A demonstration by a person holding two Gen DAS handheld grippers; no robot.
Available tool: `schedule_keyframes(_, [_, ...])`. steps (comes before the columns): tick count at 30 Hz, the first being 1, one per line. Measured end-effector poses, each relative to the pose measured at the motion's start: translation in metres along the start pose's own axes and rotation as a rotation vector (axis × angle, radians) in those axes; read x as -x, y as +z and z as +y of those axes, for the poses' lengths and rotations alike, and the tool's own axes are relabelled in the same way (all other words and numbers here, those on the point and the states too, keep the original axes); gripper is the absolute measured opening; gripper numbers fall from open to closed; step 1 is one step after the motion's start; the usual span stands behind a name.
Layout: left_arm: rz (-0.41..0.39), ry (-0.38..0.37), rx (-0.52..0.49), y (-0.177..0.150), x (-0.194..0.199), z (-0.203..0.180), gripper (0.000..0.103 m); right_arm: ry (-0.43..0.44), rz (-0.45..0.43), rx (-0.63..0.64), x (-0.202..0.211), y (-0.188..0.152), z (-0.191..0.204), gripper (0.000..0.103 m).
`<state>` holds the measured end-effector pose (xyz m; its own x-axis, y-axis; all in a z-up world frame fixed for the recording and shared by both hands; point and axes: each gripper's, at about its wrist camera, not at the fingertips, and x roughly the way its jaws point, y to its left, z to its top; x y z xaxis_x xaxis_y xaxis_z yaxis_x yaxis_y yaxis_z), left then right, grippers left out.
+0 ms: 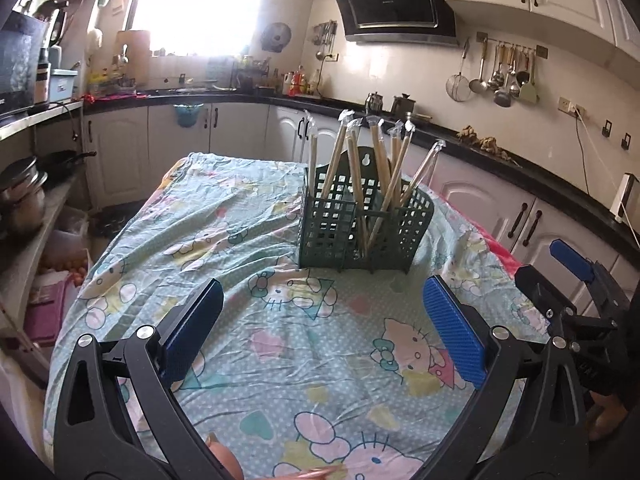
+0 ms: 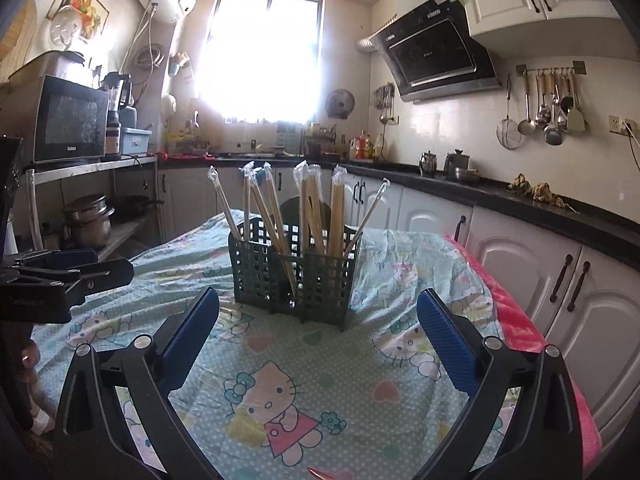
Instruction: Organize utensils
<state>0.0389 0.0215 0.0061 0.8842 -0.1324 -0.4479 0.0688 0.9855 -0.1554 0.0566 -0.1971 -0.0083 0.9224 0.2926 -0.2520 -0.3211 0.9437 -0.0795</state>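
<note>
A dark green slotted utensil caddy (image 1: pixel 362 226) (image 2: pixel 294 276) stands on the table's cartoon-cat cloth (image 1: pixel 320 360) (image 2: pixel 280 380). Several pairs of wooden chopsticks (image 1: pixel 378 160) (image 2: pixel 336 216) in clear plastic sleeves lean upright inside its compartments. My left gripper (image 1: pixel 322 292) is open and empty, a short way in front of the caddy; it also shows at the left edge of the right wrist view (image 2: pixel 80 266). My right gripper (image 2: pixel 318 300) is open and empty too, facing the caddy, and shows at the right of the left wrist view (image 1: pixel 552 268).
A thin pinkish-orange item (image 1: pixel 316 472) (image 2: pixel 320 474) pokes in at the near table edge. Pink fabric (image 2: pixel 516 320) hangs off the table's right side. Black counters and white cabinets (image 2: pixel 520 248) run behind and right. A shelf with pots (image 2: pixel 88 220) is on the left.
</note>
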Motion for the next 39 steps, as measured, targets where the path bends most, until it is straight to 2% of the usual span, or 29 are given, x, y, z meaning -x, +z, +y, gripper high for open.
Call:
schedule_keyframes(8, [-0.048,0.018,-0.001,0.0001,0.0081,-0.0010,0.092,-0.010,-0.014,0.002,0.0015,-0.0012,0.0033,0.097])
schedule_keyframes(39, [-0.059,0.042,0.019,-0.0015,0.0097,0.0009,0.092,-0.014,-0.016,-0.003,0.0030,-0.0011,0.0019,0.097])
